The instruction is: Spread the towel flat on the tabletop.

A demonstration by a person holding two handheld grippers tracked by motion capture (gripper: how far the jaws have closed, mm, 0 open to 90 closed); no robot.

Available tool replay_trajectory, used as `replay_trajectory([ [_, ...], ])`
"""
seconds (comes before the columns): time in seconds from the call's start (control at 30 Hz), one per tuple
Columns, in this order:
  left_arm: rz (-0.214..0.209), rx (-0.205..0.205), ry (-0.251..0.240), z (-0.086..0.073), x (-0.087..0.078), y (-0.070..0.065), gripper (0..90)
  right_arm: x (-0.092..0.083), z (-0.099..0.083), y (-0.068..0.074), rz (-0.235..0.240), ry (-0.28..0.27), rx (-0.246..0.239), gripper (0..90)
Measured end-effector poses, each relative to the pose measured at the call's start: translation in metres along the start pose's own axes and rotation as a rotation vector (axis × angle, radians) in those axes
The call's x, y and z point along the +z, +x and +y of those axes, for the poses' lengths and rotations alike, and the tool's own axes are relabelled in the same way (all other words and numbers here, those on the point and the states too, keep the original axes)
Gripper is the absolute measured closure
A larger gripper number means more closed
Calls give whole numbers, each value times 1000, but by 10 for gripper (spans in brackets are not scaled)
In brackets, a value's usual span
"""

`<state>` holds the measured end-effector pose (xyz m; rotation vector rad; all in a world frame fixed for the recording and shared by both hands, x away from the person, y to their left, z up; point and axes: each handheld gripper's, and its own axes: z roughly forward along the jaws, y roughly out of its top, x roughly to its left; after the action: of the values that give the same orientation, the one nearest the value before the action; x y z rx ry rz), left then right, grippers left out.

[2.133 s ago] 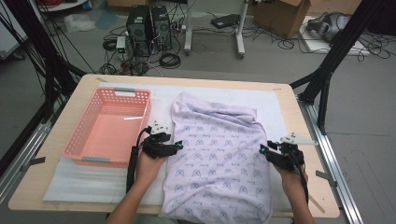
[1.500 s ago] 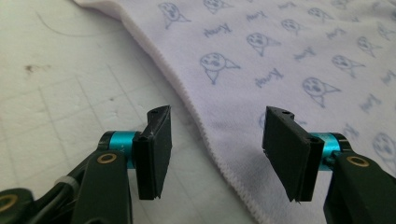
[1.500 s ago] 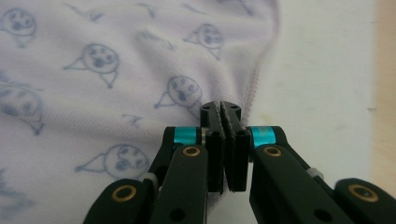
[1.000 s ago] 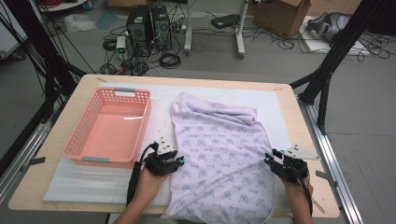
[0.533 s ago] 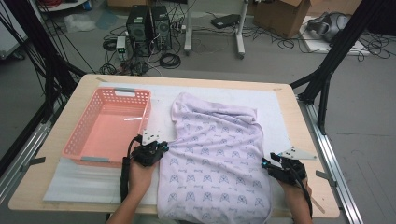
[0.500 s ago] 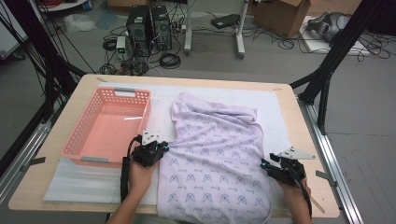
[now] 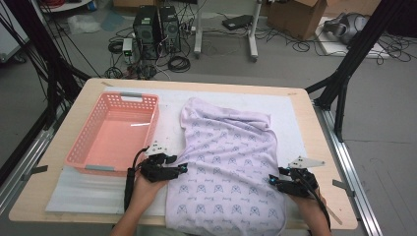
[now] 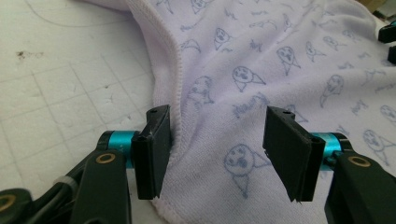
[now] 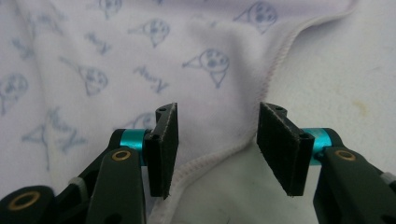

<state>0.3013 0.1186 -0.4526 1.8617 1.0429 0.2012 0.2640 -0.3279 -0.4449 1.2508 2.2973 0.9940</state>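
Observation:
A lilac garment [image 7: 226,162] with small blue prints lies flat on the table, its lower end near the front edge. My left gripper [image 7: 183,168] rests at its left edge. In the left gripper view the gripper [image 8: 217,140] is open, its jaws having just been opening, and the hemmed edge of the garment [image 8: 261,60] lies loose between them. My right gripper [image 7: 272,180] sits at the garment's right edge. It is open [image 9: 217,140] too, its jaws also just opening, with the hem of the garment [image 9: 116,46] running between the pads untouched.
A pink plastic basket [image 7: 139,95] stands at the table's left, close to my left hand. A white mat [image 7: 305,123] covers the wooden tabletop [image 7: 324,147]. Computers, cables and black frame legs stand on the floor beyond the far edge.
The left hand drew the garment's left edge outward toward the basket, so the lower part now lies wider and flatter. The right hand stayed near the right edge.

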Motion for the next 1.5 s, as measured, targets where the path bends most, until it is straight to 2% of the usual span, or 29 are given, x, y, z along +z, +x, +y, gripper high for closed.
replay_trajectory([
  [0.07, 11, 12, 2, -1, 0, -2, 428, 0, 1, 1, -11, 9, 2, 497],
  [0.13, 37, 39, 10, -1, 1, -6, 436, 0, 3, 2, -25, 22, -7, 618],
  [0.17, 65, 63, 16, -1, 2, -9, 449, -1, 5, 3, -14, 28, -15, 729],
  [0.2, 94, 74, 20, -1, 2, -11, 510, -1, 6, 5, -11, 40, -33, 811],
  [0.23, 148, 102, 26, -1, 2, -13, 637, 0, 7, 7, -16, 46, -39, 828],
  [0.27, 157, 109, 27, -1, 2, -12, 799, 0, 9, 9, -26, 55, -46, 838],
  [0.37, 124, 47, 29, 2, 1, -4, 852, 1, 8, 7, -25, 37, -32, 848],
  [0.53, 173, 5, 8, 10, 8, 1, 862, 11, 11, -4, -62, -28, 0, 853],
  [0.63, 224, -10, -13, 22, 15, 4, 865, 22, 21, -9, -103, -49, -3, 857],
  [0.67, 255, -6, -29, 25, 15, 6, 878, 27, 26, -14, -113, -59, 11, 858],
  [0.7, 279, -31, -39, 31, 15, 12, 879, 30, 29, -17, -118, -61, 27, 859],
  [0.77, 312, -54, -63, 37, 15, 19, 880, 36, 37, -26, -128, -67, 57, 862],
  [0.83, 347, -53, -72, 40, 18, 20, 880, 42, 44, -32, -148, -71, 72, 868],
  [0.87, 347, -55, -65, 40, 20, 19, 880, 44, 46, -34, -159, -82, 88, 888],
  [0.9, 329, -55, -57, 39, 24, 17, 880, 45, 47, -35, -178, -87, 89, 888],
  [0.93, 319, -52, -55, 38, 26, 15, 879, 45, 47, -37, -174, -90, 112, 888],
  [1.0, 272, -20, -52, 37, 30, 10, 873, 46, 44, -40, -165, -79, 135, 885],
  [1.03, 261, -5, -54, 37, 31, 7, 861, 45, 42, -39, -168, -81, 133, 881],
  [1.13, 205, -1, -64, 38, 30, 2, 626, 39, 39, -36, -158, -111, 118, 856],
  [1.17, 194, 6, -55, 38, 30, 0, 549, 36, 37, -35, -152, -119, 108, 816],
  [1.2, 179, 15, -36, 38, 30, -2, 512, 34, 36, -34, -137, -118, 107, 772],
  [1.27, 176, 43, 4, 36, 29, -6, 469, 28, 34, -31, -105, -110, 85, 721],
  [1.4, 199, 80, 31, 26, 27, -16, 439, 17, 27, -22, -56, -105, 42, 599],
  [1.47, 220, 153, 58, 17, 28, -21, 422, 13, 22, -17, -41, -93, 23, 561],
  [1.5, 225, 171, 52, 14, 27, -23, 417, 10, 18, -15, -27, -76, 17, 541],
])
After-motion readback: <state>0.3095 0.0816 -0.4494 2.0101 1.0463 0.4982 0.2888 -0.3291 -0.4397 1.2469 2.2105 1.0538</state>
